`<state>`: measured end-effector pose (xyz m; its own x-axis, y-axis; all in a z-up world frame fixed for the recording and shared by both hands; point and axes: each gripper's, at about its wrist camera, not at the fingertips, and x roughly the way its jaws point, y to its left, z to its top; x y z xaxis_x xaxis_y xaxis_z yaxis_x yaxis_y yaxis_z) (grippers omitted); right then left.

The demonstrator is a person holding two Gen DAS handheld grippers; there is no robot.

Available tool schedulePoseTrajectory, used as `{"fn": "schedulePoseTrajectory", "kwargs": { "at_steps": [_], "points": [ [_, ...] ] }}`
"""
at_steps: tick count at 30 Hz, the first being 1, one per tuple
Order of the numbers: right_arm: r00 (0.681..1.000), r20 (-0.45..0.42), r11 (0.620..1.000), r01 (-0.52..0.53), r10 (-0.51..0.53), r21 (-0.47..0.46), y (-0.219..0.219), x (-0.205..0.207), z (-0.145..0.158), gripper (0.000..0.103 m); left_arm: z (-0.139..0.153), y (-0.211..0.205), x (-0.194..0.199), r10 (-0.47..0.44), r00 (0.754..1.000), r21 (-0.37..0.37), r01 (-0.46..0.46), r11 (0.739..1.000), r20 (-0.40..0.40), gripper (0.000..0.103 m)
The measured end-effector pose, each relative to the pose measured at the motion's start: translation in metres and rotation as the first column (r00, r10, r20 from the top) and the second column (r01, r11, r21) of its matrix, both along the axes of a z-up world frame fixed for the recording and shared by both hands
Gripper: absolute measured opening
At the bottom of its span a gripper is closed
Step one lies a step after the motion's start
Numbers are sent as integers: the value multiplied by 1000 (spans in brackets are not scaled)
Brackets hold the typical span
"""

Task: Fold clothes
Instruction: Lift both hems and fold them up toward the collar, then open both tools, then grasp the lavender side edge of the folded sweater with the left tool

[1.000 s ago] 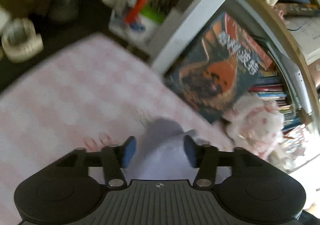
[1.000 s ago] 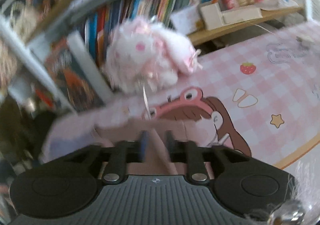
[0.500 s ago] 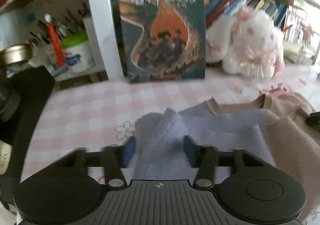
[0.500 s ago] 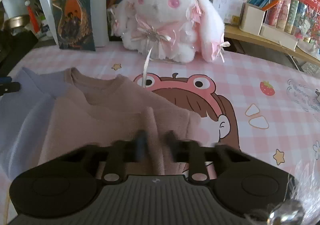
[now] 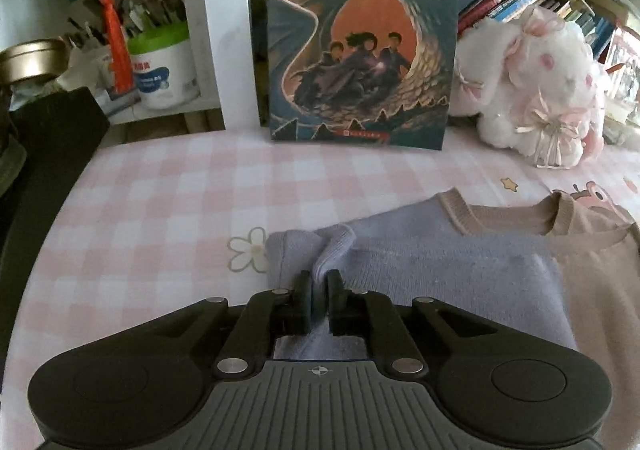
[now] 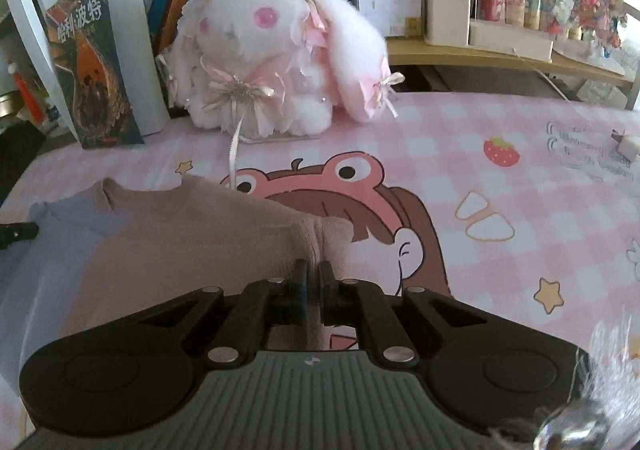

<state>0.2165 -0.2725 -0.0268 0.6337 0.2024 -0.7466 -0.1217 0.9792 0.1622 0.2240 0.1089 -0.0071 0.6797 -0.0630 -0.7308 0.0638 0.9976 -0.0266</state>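
Behind sweater (image 5: 460, 262), book (image 5: 362, 34) titled 哈利·波特, left claw (image 5: 319, 286), right claw (image 6: 309, 274) both pinching sweater

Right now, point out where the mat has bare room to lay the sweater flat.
Bare mat lies left of the sweater, between it, the standing book and the black edge on the left. More lies right of the sweater around the strawberry print. The back is crowded by the plush rabbit.

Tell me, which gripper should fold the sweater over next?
Probably the left gripper: it pinches the sweater at its lavender edge, with checkered cloth beside it. The right gripper pinches the pink edge.
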Motion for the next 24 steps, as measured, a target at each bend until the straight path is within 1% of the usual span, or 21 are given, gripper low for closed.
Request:
{"fn": "schedulePoseTrajectory", "kwargs": {
  "at_steps": [1,3,4,5,6,7,9,11,14,18,20,21,22,24],
  "points": [
    [1000,0,1000,1,-1,-3,0,-1,0,5,1,2,1,-6,1000,-2,6,1000,-4,14],
    [1000,-1,1000,3,-3,-9,-1,-3,1,12,6,5,0,-4,1000,-14,4,1000,1,15],
    [1000,-1,1000,12,-12,-11,-2,-4,2,14,10,7,-2,2,1000,-19,-1,1000,11,19],
    [1000,4,1000,25,-25,-11,-3,-6,5,19,13,8,-6,11,999,-15,-10,1000,30,23],
    [999,8,999,37,-37,-11,-4,-9,7,23,17,10,-12,21,998,-4,-21,1000,53,30],
    [999,14,999,43,-43,-9,-5,-13,11,25,21,11,-18,31,997,7,-31,999,76,33],
    [998,26,998,56,-56,-6,-7,-21,17,38,26,15,-31,46,993,7,-47,999,104,33],
    [997,36,998,65,-65,-5,-7,-31,23,40,29,19,-46,58,992,-13,-57,998,110,33],
    [996,53,998,69,-69,-10,-5,-49,33,48,32,23,-69,71,991,-34,-68,997,114,33],
    [997,69,998,48,-45,-44,8,-80,39,51,31,26,-105,73,991,-54,-68,996,109,33],
    [997,72,997,35,-30,-63,16,-97,41,52,29,28,-123,81,991,-65,-74,995,105,39],
    [997,72,997,28,-23,-72,21,-105,41,53,28,28,-133,86,991,-71,-79,994,102,49],
    [997,73,996,21,-15,-82,25,-112,40,53,26,29,-142,88,991,-78,-81,994,99,53],
    [997,71,995,7,0,-100,35,-128,39,55,22,28,-157,83,993,-93,-75,993,84,53]
  ]
}}
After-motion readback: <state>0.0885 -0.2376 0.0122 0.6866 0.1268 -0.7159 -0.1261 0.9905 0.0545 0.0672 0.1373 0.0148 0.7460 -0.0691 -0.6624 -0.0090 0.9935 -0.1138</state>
